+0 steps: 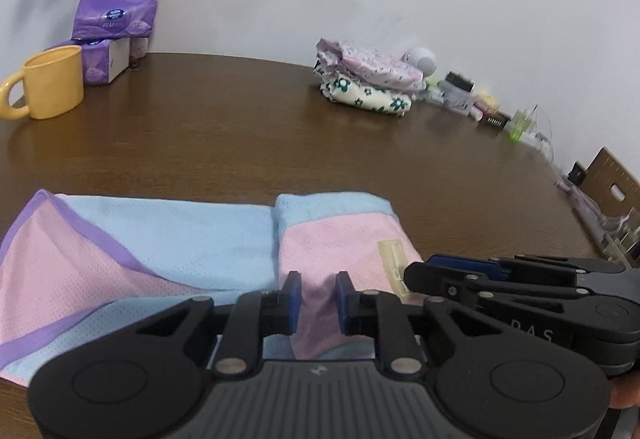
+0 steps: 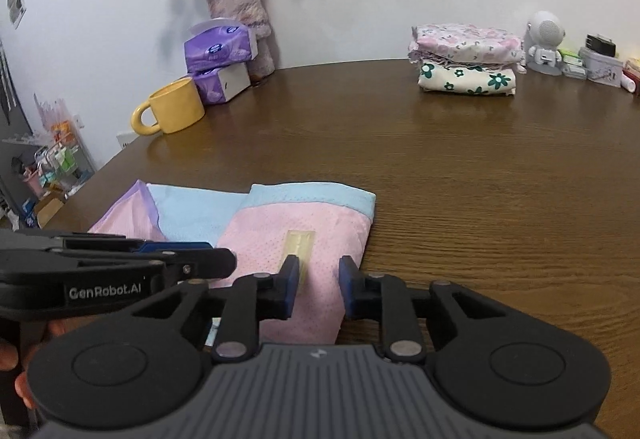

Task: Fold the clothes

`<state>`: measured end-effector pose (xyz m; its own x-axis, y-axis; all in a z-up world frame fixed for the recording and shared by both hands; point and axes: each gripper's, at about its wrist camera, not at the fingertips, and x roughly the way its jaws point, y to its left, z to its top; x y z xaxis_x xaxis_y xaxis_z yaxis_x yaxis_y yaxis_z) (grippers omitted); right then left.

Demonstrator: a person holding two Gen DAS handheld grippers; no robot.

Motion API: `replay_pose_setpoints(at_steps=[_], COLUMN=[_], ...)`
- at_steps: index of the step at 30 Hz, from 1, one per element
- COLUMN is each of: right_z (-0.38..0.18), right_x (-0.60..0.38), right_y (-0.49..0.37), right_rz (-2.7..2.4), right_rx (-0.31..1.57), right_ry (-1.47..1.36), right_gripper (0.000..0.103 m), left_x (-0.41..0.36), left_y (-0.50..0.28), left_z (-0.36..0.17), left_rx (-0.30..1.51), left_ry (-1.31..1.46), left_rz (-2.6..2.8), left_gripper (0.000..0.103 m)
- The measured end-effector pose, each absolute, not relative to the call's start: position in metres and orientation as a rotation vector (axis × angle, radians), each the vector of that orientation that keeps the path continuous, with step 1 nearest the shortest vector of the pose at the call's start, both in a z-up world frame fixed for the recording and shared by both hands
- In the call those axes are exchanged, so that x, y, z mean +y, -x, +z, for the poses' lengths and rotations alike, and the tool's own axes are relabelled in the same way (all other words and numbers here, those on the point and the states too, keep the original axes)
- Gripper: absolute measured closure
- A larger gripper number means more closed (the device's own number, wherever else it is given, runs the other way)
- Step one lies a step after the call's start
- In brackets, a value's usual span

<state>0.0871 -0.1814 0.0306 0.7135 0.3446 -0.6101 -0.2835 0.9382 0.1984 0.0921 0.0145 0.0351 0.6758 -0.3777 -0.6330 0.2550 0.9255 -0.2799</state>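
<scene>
Garment: pink and pale-blue mesh fabric piece with purple trim [image 1: 160,247], lying flat at the near edge of the bench, partly folded. Its right portion is doubled over into a thicker pink panel with a blue band along the far side; a small yellowish label [image 2: 299,244] sits on that panel.

Left claw [image 1: 318,301]: black linkage with blue pads, hovering over the near edge of the folded pink panel. Jaws parted by a narrow gap; pink fabric shows between the pads, which do not press on it.

Right claw [image 2: 319,287]: same build, just beside the left one, over the folded panel's near right corner. Jaws narrowly apart, one pad close by the label, no cloth pinched.

Bench: dark brown wood-grain top [image 2: 460,167], set against a white wall.

Stack of folded clothes [image 2: 466,57]: a pink floral piece on top of a cream piece with green flowers, at the far right.

Yellow ceramic mug [image 2: 172,111]: far left, handle toward the bench edge.

Purple tissue packs [image 2: 220,63]: two, stacked, just behind the mug.

Furry lilac vase of dried roses [image 2: 240,11]: behind the tissue packs, against the wall.

White robot-shaped figurine [image 2: 545,41]: right of the clothes stack, beside small tins and boxes.
</scene>
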Motion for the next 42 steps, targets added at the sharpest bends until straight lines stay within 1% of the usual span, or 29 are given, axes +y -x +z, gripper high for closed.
replay_pose_setpoints(at_steps=[1,2,3,5,9,14,18,20,22,24,25,26,27,28,29,30,32,37,39,42], right_z=[0.034,0.037,0.041,0.049,0.047,0.038,0.035,0.034,0.033,0.034,0.036,0.038,0.04,0.045,0.05,0.055,0.06,0.065,0.064,0.061], right_x=[-0.183,-0.184,-0.186,-0.19,-0.185,-0.182,-0.18,-0.179,-0.177,-0.177,-0.178,-0.179,-0.179,-0.182,-0.185,-0.188,-0.192,-0.194,-0.191,-0.185], right_y=[-0.088,-0.088,-0.09,-0.099,-0.121,-0.136,-0.14,-0.142,-0.142,-0.144,-0.144,-0.145,-0.146,-0.148,-0.151,-0.156,-0.168,-0.186,-0.184,-0.179], right_rz=[0.353,0.358,0.355,0.343,0.311,0.292,0.285,0.281,0.276,0.275,0.277,0.279,0.281,0.276,0.272,0.268,0.233,0.141,0.144,0.141], right_rx=[0.688,0.683,0.671,0.665,0.71,0.748,0.766,0.771,0.777,0.778,0.776,0.774,0.773,0.762,0.751,0.752,0.772,0.838,0.854,0.871], right_ry=[-0.095,-0.098,-0.111,-0.127,-0.129,-0.161,-0.157,-0.147,-0.137,-0.137,-0.142,-0.147,-0.152,-0.163,-0.173,-0.182,-0.191,-0.161,-0.155,-0.127], right_gripper=[0.081,0.081,0.081,0.08,0.08,0.08,0.08,0.08,0.08,0.08,0.08,0.078,0.075,0.071,0.065,0.064,0.064,0.063,0.06,0.06], left_x=[0.017,0.019,0.018,0.013,0.006,0.007,0.009,0.01,0.012,0.013,0.015,0.016,0.018,0.02,0.021,0.021,0.021,0.009,0.004,0.006], left_y=[-0.093,-0.096,-0.099,-0.107,-0.127,-0.148,-0.155,-0.158,-0.16,-0.161,-0.161,-0.162,-0.165,-0.168,-0.172,-0.176,-0.183,-0.189,-0.187,-0.183], left_z=[0.038,0.042,0.046,0.051,0.054,0.046,0.036,0.032,0.029,0.029,0.03,0.033,0.036,0.038,0.04,0.043,0.047,0.053,0.052,0.048], left_rx=[0.744,0.738,0.731,0.73,0.766,0.816,0.858,0.867,0.874,0.872,0.869,0.861,0.858,0.862,0.866,0.873,0.891,0.943,0.951,0.95], left_ry=[0.193,0.21,0.211,0.198,0.209,0.25,0.268,0.276,0.285,0.296,0.304,0.317,0.335,0.35,0.364,0.367,0.364,0.295,0.252,0.243], left_rz=[-0.367,-0.372,-0.366,-0.343,-0.297,-0.265,-0.277,-0.275,-0.278,-0.286,-0.286,-0.287,-0.289,-0.284,-0.275,-0.26,-0.228,-0.221,-0.23,-0.217], left_gripper=[0.072,0.064,0.053,0.052,0.052,0.053,0.056,0.062,0.076,0.077,0.076,0.072,0.056,0.04,0.038,0.038,0.038,0.031,0.031,0.031])
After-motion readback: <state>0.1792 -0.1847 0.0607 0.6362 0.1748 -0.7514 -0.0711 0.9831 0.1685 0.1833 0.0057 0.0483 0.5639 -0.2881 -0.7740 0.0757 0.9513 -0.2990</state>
